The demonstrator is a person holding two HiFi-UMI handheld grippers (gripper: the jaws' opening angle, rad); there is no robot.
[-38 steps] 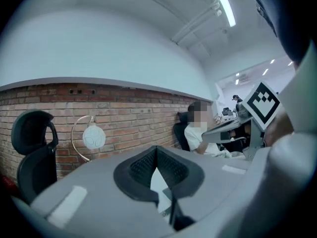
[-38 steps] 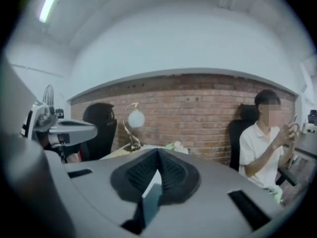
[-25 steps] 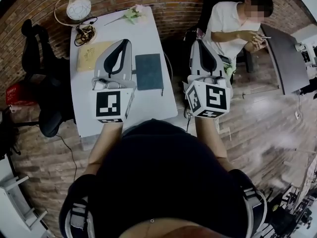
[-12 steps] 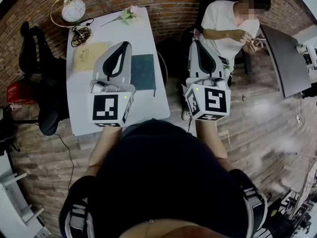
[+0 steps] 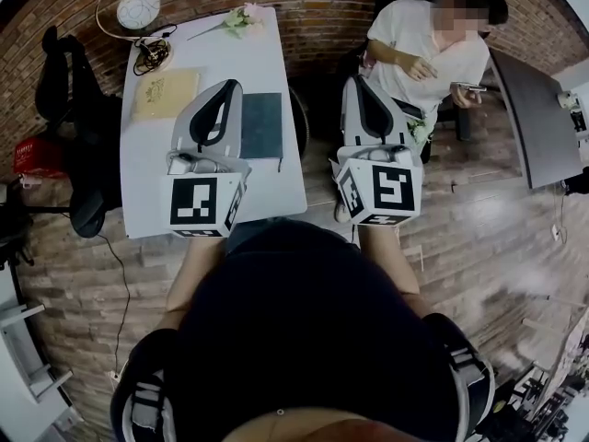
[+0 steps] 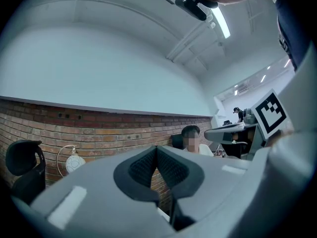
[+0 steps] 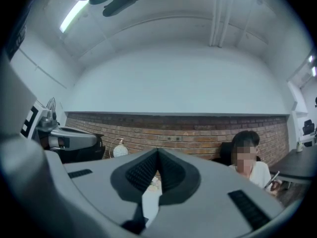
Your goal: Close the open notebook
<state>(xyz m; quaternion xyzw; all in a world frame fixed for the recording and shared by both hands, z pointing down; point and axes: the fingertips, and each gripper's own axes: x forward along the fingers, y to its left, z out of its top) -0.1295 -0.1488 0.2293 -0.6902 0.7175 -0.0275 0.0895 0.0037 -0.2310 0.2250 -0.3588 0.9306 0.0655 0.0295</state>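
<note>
Just right of the left tongs (image 5: 231,85) lies the notebook (image 5: 265,125), seemingly closed already. Both tongs are pressed together and empty, and a low swing of the right tongs (image 5: 360,80) could knock it off the desk (image 5: 147,175).

Left hand-held gripper (image 5: 230,84) covers pt of table (image 5: 147,173), nr notebook (image 5: 263,125).

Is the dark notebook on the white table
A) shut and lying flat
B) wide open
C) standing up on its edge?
A: the dark notebook lies flat on the white table, with only its plain cover showing and no pages.
</note>
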